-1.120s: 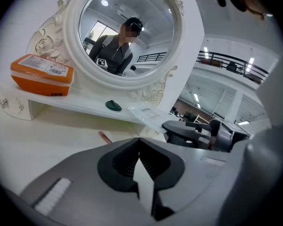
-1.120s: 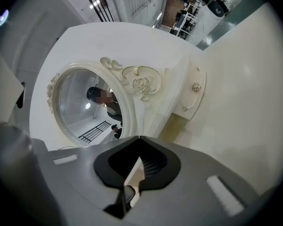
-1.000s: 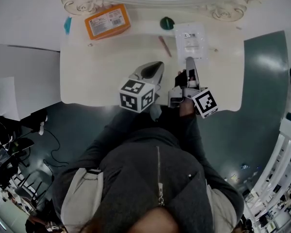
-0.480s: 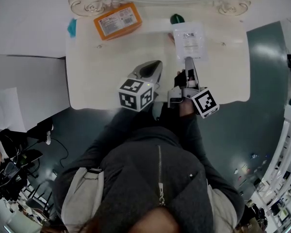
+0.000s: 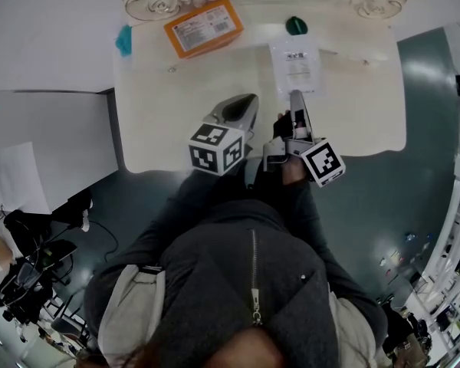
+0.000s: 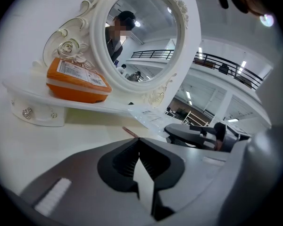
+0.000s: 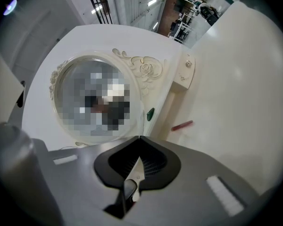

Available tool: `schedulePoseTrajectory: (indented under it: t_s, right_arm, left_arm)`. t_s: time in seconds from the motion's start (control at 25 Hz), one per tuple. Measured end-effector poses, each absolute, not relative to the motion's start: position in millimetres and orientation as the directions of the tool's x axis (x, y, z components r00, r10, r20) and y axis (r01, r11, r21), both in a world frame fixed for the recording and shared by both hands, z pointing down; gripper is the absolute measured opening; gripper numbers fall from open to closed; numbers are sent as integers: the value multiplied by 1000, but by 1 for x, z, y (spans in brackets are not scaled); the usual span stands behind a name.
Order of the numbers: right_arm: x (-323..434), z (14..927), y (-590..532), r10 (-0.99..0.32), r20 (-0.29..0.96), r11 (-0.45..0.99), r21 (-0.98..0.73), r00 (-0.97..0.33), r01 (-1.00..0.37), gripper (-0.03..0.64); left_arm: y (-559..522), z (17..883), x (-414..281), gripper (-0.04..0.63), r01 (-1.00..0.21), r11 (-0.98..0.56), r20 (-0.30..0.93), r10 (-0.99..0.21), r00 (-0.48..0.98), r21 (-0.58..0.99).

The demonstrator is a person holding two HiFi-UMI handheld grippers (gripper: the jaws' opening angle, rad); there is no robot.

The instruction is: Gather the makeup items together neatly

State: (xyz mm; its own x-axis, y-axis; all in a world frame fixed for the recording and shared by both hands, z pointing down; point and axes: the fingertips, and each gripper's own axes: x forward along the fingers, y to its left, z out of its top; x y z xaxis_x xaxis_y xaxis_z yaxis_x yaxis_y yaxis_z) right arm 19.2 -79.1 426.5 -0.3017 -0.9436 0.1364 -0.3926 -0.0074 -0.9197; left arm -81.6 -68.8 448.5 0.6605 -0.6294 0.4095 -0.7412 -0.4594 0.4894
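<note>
White tabletop (image 5: 215,83), mirror (image 6: 141,36) along its top edge. Left gripper (image 5: 251,100) mid-frame, jaws together, empty. Right gripper (image 5: 296,96) just beside it, jaws clamped on near edge of packet (image 5: 295,64), upper centre. Orange pack (image 5: 203,27) upper left. Green cap (image 5: 295,25) above packet.

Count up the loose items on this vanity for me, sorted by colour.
Orange packet: 1
Small teal item: 1
Dark green round item: 1
Clear sachet: 1
Red pencil: 1
Total: 5
</note>
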Motion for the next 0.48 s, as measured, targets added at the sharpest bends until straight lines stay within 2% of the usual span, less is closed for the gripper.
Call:
schedulePoseTrajectory:
  t_s: [0.48]
  right_arm:
    - [-27,433,-58,-925,180,-47,-927,-334,-371,3]
  left_arm:
    - [-73,455,-117,9,-760,-425,419,-649,634,492]
